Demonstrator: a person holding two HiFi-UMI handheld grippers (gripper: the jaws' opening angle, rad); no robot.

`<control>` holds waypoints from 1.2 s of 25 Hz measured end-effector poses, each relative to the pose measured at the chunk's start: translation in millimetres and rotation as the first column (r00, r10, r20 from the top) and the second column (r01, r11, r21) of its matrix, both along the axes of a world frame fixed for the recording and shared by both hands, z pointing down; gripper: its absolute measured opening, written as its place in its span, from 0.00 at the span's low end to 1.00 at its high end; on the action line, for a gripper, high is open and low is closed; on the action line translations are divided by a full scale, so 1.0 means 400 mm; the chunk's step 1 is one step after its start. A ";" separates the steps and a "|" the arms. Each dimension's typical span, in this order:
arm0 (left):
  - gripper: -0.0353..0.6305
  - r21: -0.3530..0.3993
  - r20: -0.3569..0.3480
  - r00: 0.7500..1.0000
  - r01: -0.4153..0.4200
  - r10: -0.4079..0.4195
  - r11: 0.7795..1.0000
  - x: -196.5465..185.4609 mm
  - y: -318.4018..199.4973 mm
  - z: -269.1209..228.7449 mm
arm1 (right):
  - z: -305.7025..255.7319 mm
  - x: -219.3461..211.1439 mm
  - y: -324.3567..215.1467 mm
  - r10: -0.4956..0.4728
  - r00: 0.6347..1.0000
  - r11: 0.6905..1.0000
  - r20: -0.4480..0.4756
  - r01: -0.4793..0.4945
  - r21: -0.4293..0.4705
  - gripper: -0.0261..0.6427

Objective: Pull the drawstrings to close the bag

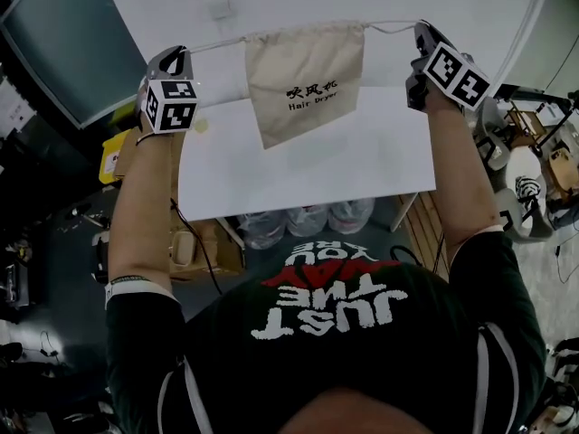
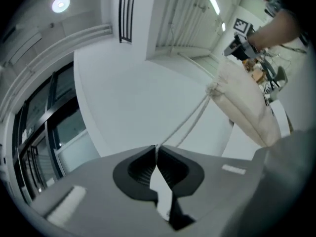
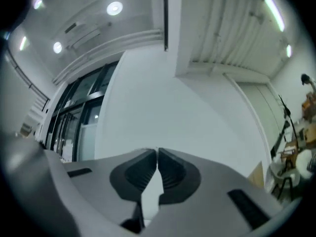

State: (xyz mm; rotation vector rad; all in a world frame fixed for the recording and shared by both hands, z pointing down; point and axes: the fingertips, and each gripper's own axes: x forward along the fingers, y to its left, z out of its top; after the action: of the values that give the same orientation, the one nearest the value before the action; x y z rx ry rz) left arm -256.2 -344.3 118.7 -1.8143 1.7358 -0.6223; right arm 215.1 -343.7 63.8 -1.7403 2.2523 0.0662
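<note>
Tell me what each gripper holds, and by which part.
The left gripper pinches the bag's left drawstring by its outer end. The right gripper pinches the right drawstring the same way. The bag hangs between them.

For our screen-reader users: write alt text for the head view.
A cream bag printed "Hair Dryer" hangs over a white table, strung between two hand-held grippers. The left gripper and the right gripper are each shut on one of the drawstrings, stretched sideways from the bag's gathered top.
</note>
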 end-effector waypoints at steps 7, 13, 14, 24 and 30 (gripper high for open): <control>0.07 0.031 -0.376 0.927 0.012 0.000 0.999 -0.012 -0.007 0.009 | 0.035 0.009 -0.026 0.075 0.995 0.997 0.068 -0.076 0.001 0.06; 0.07 0.062 -0.529 0.848 0.080 -0.035 0.995 -0.075 0.001 -0.002 | 0.030 -0.018 -0.013 0.098 0.994 0.995 -0.046 -0.097 0.007 0.06; 0.07 0.061 -0.557 0.830 0.088 -0.039 0.994 -0.086 0.002 -0.006 | 0.030 -0.009 -0.014 0.105 0.994 0.994 -0.043 -0.105 0.005 0.06; 0.07 0.031 -0.547 0.834 0.104 -0.070 0.994 -0.148 -0.001 -0.002 | 0.053 0.036 -0.009 0.105 0.994 0.994 -0.027 -0.106 -0.022 0.06; 0.07 0.019 -0.496 0.865 0.097 -0.075 0.995 -0.154 -0.002 0.002 | 0.064 0.046 0.000 0.093 0.995 0.995 -0.037 -0.094 -0.027 0.06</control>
State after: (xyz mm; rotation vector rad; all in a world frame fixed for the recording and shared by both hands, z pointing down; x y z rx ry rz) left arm -317.8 -345.2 119.4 -1.9938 2.1475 -0.1448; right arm 233.6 -343.9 89.6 -1.8728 2.2059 0.0857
